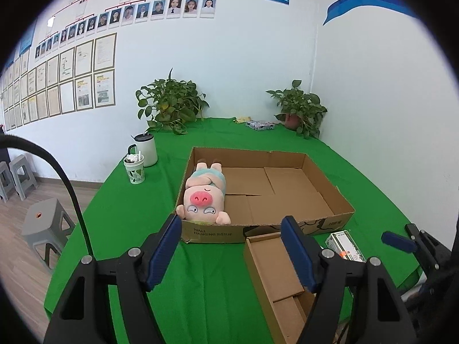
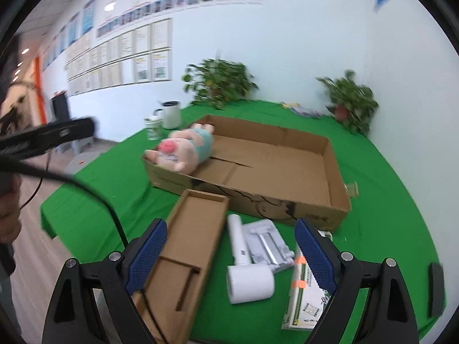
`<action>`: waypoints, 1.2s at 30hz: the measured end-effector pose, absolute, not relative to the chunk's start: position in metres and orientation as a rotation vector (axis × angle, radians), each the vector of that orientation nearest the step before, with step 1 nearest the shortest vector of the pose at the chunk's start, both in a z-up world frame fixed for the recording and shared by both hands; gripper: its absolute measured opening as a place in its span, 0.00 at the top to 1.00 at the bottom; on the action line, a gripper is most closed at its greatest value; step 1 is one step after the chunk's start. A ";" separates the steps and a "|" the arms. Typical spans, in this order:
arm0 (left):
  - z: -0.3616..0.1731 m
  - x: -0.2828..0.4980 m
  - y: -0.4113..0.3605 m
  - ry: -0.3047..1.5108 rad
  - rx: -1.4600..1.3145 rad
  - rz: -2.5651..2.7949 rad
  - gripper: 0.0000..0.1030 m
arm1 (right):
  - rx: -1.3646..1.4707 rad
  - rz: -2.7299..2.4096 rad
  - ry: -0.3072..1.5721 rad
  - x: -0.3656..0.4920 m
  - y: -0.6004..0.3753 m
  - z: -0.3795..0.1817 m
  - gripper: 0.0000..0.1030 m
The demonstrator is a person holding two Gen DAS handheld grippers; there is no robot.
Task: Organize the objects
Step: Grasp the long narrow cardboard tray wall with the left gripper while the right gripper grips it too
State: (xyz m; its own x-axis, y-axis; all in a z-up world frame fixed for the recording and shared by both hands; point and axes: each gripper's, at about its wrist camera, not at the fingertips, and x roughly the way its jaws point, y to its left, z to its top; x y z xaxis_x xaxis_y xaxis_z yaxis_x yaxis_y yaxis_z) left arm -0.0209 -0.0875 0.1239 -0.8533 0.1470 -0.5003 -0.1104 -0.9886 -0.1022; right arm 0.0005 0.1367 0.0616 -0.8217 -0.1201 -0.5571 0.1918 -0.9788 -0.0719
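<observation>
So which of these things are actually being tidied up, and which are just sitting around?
Part of the job:
- large cardboard box
- plush pig, already inside it
- narrow cardboard box
- white hair dryer
- green-and-white carton

Just lying about:
- two potted plants
- white jug
- paper cup

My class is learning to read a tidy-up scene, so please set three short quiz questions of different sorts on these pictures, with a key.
1. True or false: the plush pig lies inside the large cardboard box.
2. What colour is the cloth on the table?
3. Which lies between the narrow open box and the green-and-white carton? A: white hair dryer; B: potted plant; C: lidded mug.

Key: 1 true; 2 green; 3 A.
</observation>
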 end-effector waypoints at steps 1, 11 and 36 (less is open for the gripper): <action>0.128 -0.023 -0.089 -0.116 -0.800 2.897 0.31 | 0.818 -2.787 0.187 0.010 0.126 0.068 0.12; 0.052 -0.041 -0.062 -0.129 -1.052 2.705 0.31 | 1.065 -2.526 -0.168 0.017 0.150 0.015 0.05; -0.049 -0.036 -0.035 -0.212 -1.272 2.507 0.80 | 1.393 -2.708 0.022 -0.040 0.135 -0.068 0.81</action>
State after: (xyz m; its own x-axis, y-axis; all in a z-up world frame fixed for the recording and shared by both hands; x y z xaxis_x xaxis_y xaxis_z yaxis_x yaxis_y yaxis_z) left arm -0.0362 -0.0350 -0.0489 -0.5521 0.3480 -0.7577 -0.2156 -0.9374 -0.2734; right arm -0.0396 0.1352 -0.0683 -0.5778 -0.0788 -0.8124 0.0921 -0.9953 0.0310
